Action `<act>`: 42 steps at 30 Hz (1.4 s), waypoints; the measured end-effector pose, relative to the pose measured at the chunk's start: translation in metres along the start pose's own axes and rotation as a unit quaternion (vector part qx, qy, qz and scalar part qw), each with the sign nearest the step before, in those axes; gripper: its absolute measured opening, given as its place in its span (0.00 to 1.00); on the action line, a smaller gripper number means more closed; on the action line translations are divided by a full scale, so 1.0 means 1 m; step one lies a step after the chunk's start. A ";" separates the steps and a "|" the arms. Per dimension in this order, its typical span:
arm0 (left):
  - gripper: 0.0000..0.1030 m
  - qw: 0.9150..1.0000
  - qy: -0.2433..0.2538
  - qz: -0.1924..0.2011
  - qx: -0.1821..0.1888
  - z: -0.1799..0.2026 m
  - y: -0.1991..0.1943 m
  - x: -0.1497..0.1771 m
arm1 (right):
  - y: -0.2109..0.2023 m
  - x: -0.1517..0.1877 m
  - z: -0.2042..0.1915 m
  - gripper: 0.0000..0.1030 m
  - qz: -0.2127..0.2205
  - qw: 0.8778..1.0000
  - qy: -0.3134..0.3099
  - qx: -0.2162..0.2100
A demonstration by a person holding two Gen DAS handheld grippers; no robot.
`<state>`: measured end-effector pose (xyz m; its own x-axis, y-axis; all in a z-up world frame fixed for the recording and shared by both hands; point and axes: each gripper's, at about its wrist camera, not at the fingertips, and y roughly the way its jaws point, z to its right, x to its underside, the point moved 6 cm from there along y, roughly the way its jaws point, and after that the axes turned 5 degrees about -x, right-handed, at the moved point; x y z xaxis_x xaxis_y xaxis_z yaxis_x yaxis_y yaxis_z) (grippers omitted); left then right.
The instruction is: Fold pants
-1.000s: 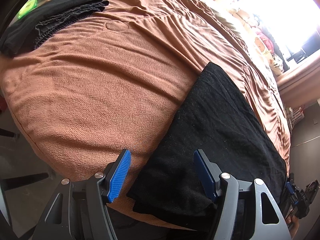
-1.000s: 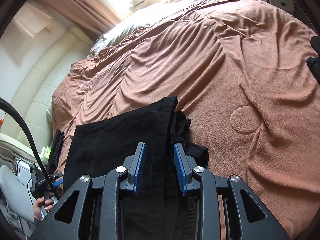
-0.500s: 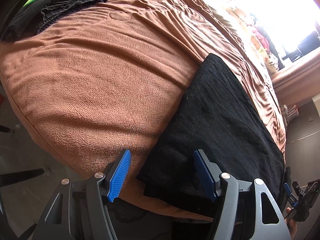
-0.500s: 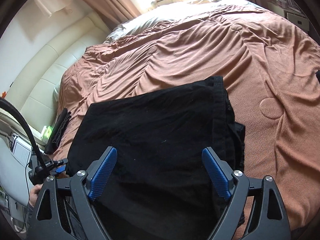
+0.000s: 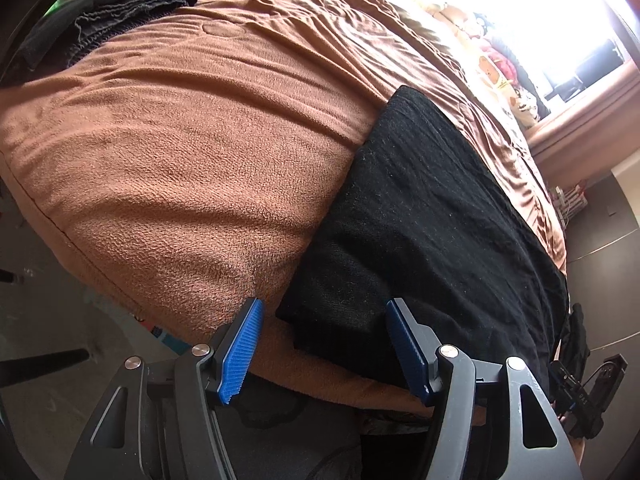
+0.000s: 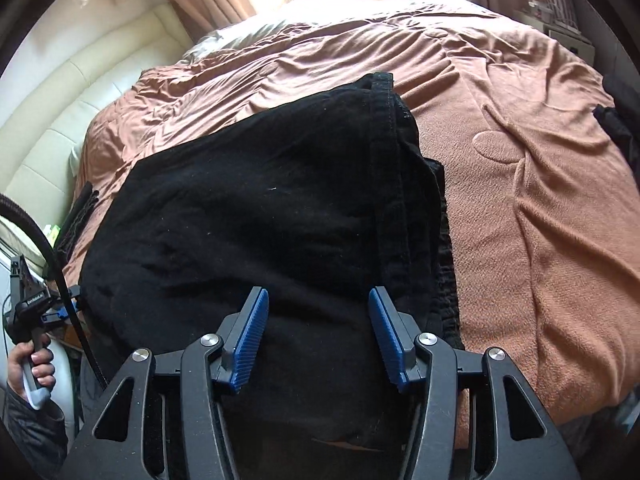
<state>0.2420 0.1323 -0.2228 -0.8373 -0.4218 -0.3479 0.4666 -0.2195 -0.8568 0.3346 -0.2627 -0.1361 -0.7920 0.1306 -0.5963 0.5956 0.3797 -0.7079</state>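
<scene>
Pants (image 6: pixel 256 216): black, already folded into a flat rectangle, lying at the near edge of the bed (image 5: pixel 192 152) so I can reach both ends.
Right hand-held gripper (image 6: pixel 316 336): hovering above the cloth near the hem end; its jaws have just been closing, now half spread, pinching nothing.
Left hand-held gripper (image 5: pixel 322 346): spread, straddling the near corner without pressing it, placed, I judge, for the next fold.
Dark pile (image 5: pixel 120 4): set well apart at the far corner.
</scene>
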 end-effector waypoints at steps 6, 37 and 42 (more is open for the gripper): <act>0.64 1.000 0.006 0.019 0.021 -0.002 -0.009 -0.003 | -0.015 -0.007 -0.055 0.49 0.015 0.999 -0.038 0.001; 0.61 0.996 -0.038 0.011 0.080 -0.014 0.010 -0.022 | 0.125 -0.026 -0.215 0.49 -0.046 0.984 -0.169 0.014; 0.61 0.996 -0.036 0.011 0.076 -0.011 0.012 -0.026 | 0.131 -0.011 -0.217 0.40 -0.051 0.982 -0.179 0.020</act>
<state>0.2657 0.1505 -0.2285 -0.8061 -0.4894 -0.3328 0.5273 -0.3385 -0.7794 0.3924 -0.0157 -0.1399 -0.7540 -0.2400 -0.6115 0.5262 0.3368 -0.7809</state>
